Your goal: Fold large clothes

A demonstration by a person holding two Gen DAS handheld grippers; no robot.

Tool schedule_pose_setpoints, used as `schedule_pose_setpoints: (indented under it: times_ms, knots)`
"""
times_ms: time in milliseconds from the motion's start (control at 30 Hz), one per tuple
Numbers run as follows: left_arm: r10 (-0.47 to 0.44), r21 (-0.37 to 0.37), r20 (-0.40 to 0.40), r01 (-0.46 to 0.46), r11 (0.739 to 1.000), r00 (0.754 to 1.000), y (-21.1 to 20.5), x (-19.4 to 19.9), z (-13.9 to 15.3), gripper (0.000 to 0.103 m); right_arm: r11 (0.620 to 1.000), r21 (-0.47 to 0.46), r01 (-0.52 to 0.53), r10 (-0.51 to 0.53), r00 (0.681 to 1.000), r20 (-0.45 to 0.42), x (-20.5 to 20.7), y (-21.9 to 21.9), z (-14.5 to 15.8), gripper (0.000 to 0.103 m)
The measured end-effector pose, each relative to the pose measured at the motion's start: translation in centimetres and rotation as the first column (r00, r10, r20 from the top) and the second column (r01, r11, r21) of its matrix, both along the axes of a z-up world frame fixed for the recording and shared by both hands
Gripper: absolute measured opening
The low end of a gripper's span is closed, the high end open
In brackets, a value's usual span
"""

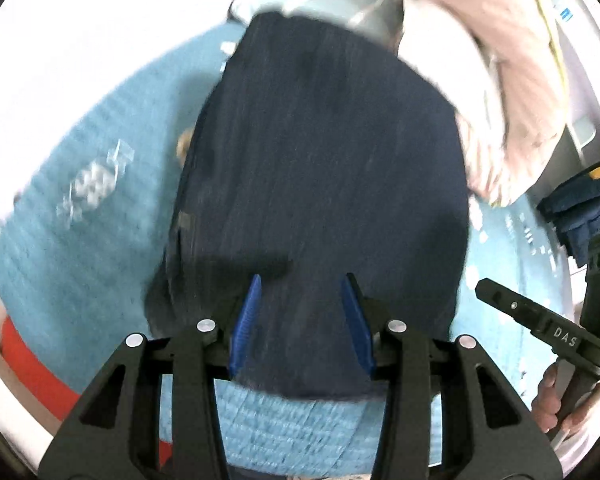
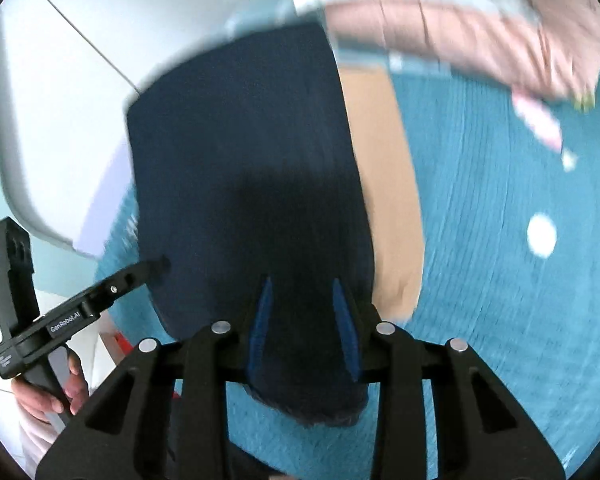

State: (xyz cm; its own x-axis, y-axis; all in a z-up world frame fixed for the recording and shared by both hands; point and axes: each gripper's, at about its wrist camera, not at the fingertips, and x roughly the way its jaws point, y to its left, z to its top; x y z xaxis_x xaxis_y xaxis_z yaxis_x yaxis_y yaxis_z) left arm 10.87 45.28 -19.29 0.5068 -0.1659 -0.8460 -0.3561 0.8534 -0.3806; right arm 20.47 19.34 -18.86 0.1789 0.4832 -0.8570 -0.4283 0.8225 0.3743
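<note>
The dark navy garment [image 1: 320,168] lies on the blue knitted blanket [image 1: 76,184], beside a pink cloth [image 1: 500,80]. The left gripper [image 1: 304,320] and right gripper [image 2: 304,324] straddle its near hem, half-spread; grip unclear, probably readying a fold.

**Camera setup: two wrist fisheyes, steep down**

Left wrist cam looks down along the left gripper [image 1: 302,300], close over the navy garment [image 1: 320,168]. Right wrist cam does the same over the right gripper [image 2: 302,300]. Overlap: garment, blue knitted cover [image 2: 480,220], pink clothing [image 1: 500,80]. Each view catches the other gripper at its edge.
</note>
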Motion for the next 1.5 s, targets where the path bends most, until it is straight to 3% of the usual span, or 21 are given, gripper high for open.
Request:
schedule_pose_setpoints:
  times_ms: [100, 233, 300, 433, 600, 700, 867, 967, 1033, 1133, 1200, 1267, 1500]
  knots:
    - [0.005, 0.053, 0.019, -0.006, 0.999, 1.000, 1.3, 3.0, 1.7, 0.043, 0.999, -0.037, -0.003, 0.006, 0.998, 0.063, 2.5, 1.8, 1.6, 0.030]
    - [-0.004, 0.058, 0.044, 0.001, 0.998, 0.999, 2.8, 7.2, 3.1, 0.043, 0.998, -0.057, -0.014, 0.018, 0.998, 0.066, 5.2, 3.4, 2.0, 0.030]
    - [0.001, 0.111, 0.024, -0.003, 0.994, 1.000, 3.3, 10.1, 3.0, 0.043, 0.996, -0.089, -0.004, 0.013, 0.995, 0.101, 7.1, 4.9, 2.3, 0.030]
    - [0.008, 0.082, -0.021, -0.007, 0.997, 1.000, 5.0, 14.0, 0.4, 0.043, 0.996, -0.085, -0.013, 0.016, 0.999, 0.030, 10.2, 6.7, 0.7, 0.030]
    - [0.004, 0.097, -0.041, 0.000, 0.995, 0.999, 5.1, 15.8, -3.4, 0.042, 0.972, -0.230, -0.044, 0.063, 0.995, 0.077, 11.2, 9.8, -3.1, 0.030]
    - [0.019, 0.116, -0.020, -0.017, 0.993, 1.000, 5.1, 15.7, -4.4, 0.042, 0.976, -0.218, -0.024, 0.042, 0.996, 0.076, 11.6, 9.6, -3.7, 0.030]
    - [-0.012, 0.203, 0.037, 0.004, 0.979, 0.999, 4.0, 13.9, -3.4, 0.046, 0.979, -0.203, -0.031, 0.048, 0.996, 0.080, 11.8, 9.2, -3.3, 0.030]
    - [-0.022, 0.275, 0.032, 0.013, 0.961, 0.999, 3.1, 12.6, -3.0, 0.056, 0.980, -0.198, -0.033, 0.054, 0.994, 0.100, 10.8, 8.9, -2.5, 0.032]
    - [-0.004, 0.315, 0.022, -0.003, 0.949, 1.000, 2.7, 11.9, -2.9, 0.072, 0.980, -0.194, -0.038, 0.057, 0.994, 0.094, 10.0, 8.6, -1.9, 0.036]
    - [0.023, 0.293, 0.015, -0.026, 0.956, 1.000, 2.6, 10.6, -3.0, 0.072, 0.986, -0.159, -0.052, 0.064, 0.996, 0.070, 9.1, 7.9, -1.4, 0.048]
    - [0.040, 0.290, 0.008, -0.041, 0.956, 0.999, 2.4, 9.7, -2.8, 0.072, 0.985, -0.166, -0.048, 0.061, 0.996, 0.071, 8.4, 7.5, -1.2, 0.069]
    - [0.048, 0.302, -0.006, -0.044, 0.952, 0.999, 1.9, 8.9, -2.6, 0.075, 0.978, -0.204, -0.035, 0.051, 0.996, 0.077, 7.4, 6.8, -1.4, 0.079]
    - [0.064, 0.394, -0.010, -0.055, 0.918, 0.998, -1.4, 5.2, -0.6, 0.076, 0.973, -0.227, 0.034, -0.017, 0.997, 0.075, 3.3, 1.9, -1.7, 0.085]
